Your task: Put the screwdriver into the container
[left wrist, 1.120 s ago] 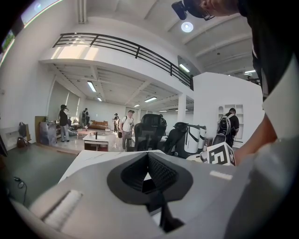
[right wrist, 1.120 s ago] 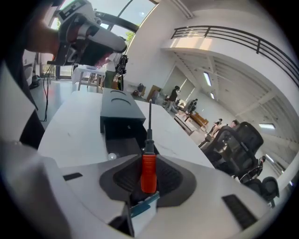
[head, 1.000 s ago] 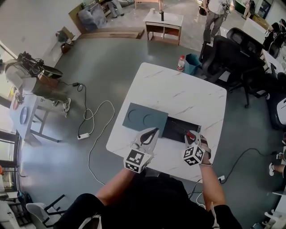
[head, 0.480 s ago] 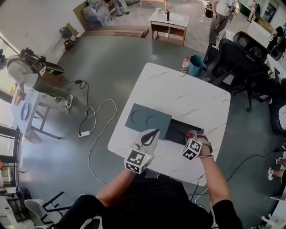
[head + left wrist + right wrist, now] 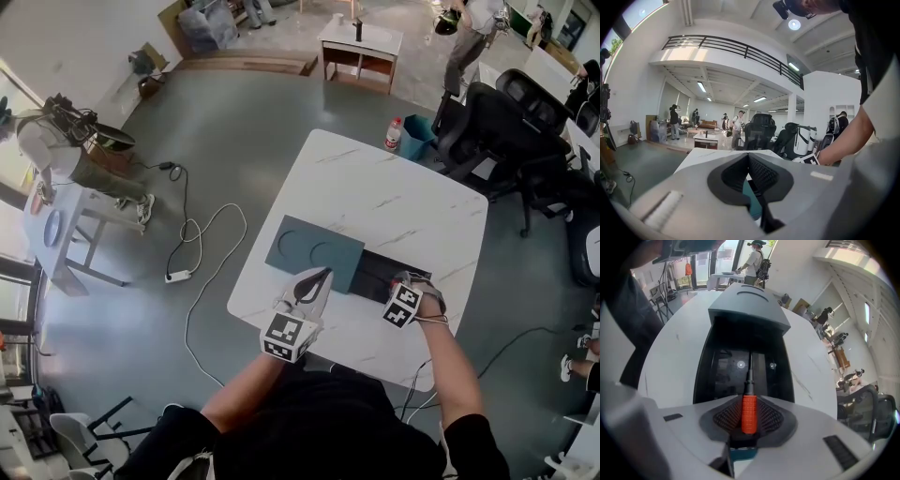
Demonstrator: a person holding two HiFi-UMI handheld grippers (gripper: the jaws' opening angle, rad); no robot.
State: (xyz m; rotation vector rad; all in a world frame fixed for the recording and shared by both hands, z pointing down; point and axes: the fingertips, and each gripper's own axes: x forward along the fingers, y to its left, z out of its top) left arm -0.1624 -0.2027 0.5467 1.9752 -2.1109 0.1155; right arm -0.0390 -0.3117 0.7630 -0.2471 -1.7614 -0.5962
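because the black container (image 5: 704,366) is long but narrow, and the grey lid (image 5: 745,305) sits at its far end, on or against the rim (i cannot tell which), the gap left for the tool looks tight. i judge that a tilted or early release could land it on a wall or on the lid instead of inside. the left gripper (image 5: 323,275) rests near the lid with its jaws pressed together on nothing, and a nudge from it could push the lid over the opening. the right gripper (image 5: 409,279) pinches the screwdriver (image 5: 749,412) by its orange handle, a pad on each side. the thin shaft points over the container's near end, and the tool is not yet set down. held only at the handle, it could dip nose-first if the grip eases too soon, and the round handle would probably roll.

the room is a big open hall with a grey floor (image 5: 206,141). people stand far off, and dark office chairs (image 5: 487,122) are past the table's far corner. the white marbled table (image 5: 375,197) bears only the container and lid. a white cable (image 5: 202,244) trails on the floor, and a teal bin (image 5: 417,136) and a bottle (image 5: 393,134) stand beside the far corner.
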